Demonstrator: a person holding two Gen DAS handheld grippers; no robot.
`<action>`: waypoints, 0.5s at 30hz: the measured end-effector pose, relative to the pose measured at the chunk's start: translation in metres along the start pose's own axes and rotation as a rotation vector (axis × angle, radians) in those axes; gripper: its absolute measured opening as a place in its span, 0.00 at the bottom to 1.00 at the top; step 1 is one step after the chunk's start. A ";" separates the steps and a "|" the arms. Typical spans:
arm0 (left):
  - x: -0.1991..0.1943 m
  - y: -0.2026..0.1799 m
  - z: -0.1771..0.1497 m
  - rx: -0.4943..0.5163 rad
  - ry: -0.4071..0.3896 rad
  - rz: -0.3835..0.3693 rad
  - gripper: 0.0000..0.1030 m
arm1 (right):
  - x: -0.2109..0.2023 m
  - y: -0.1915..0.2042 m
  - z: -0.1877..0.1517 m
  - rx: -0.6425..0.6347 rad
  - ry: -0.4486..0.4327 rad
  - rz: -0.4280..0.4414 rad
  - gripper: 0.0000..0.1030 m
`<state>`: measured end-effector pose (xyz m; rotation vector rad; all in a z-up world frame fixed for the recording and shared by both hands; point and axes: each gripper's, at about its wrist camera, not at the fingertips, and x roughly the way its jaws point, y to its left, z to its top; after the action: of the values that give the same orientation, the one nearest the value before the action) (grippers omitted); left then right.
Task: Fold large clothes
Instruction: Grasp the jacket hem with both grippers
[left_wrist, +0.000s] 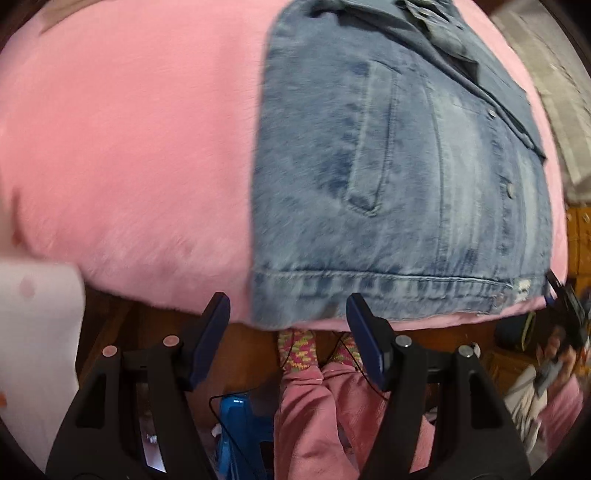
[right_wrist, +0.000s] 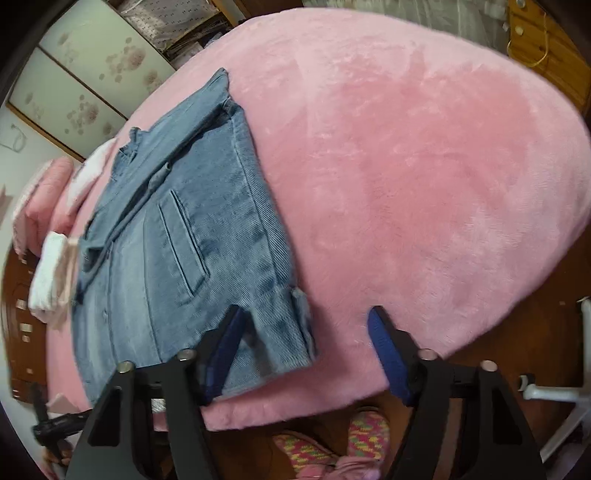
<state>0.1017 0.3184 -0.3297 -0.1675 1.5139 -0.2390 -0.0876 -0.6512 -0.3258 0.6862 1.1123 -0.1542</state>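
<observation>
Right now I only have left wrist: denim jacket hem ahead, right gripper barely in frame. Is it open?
Observer: Yes. The right gripper is open, jaws spread, nothing pinched.
Operator: What's in front of it?
Observer: A sleeve cuff at the hem corner of the denim jacket, lying on the pink blanket.
Operator: Anything past the jacket's button side?
Observer: A folded white pile sits beside it, near the bed's edge.
</observation>
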 end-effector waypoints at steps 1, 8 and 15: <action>0.002 0.001 0.002 0.014 0.007 -0.012 0.61 | 0.004 0.001 0.004 0.012 0.019 0.028 0.44; 0.021 -0.001 0.017 0.035 0.047 -0.075 0.61 | 0.011 0.020 0.016 -0.094 0.105 -0.035 0.31; 0.021 0.023 0.022 -0.086 0.037 -0.206 0.54 | -0.020 0.044 0.018 -0.095 0.091 -0.001 0.22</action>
<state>0.1255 0.3339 -0.3546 -0.3900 1.5458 -0.3429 -0.0639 -0.6313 -0.2850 0.6126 1.1991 -0.0705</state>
